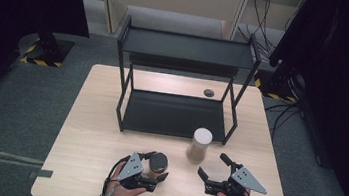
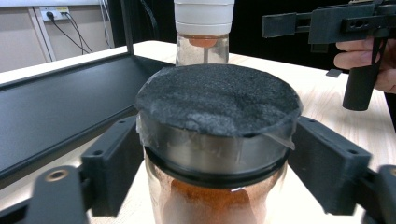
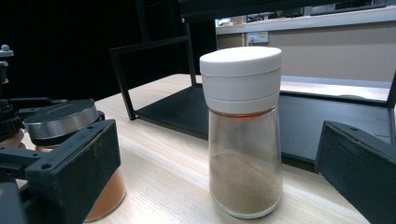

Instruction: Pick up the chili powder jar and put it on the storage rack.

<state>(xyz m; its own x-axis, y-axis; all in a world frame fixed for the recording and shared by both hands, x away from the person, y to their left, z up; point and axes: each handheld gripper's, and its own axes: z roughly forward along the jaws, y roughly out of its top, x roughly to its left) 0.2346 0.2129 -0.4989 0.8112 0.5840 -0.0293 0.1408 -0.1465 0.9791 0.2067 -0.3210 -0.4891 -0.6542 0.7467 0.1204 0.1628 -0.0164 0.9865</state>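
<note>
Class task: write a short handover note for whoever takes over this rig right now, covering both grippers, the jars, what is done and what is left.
Left gripper: jaws against the dark-lidded jar of orange powder, just under its lid; jar stands on the table.
Right gripper: open, holding nothing, facing the white-capped jar.
Rack: both shelves bare.
Done: first jar gripped.
Left, probably: shelve both jars.

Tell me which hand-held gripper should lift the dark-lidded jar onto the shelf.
Left. The left hand-held gripper already has its jaws on either side of the dark-lidded jar, just under the lid. The right hand-held gripper stands open, nearer the white-capped jar.
</note>
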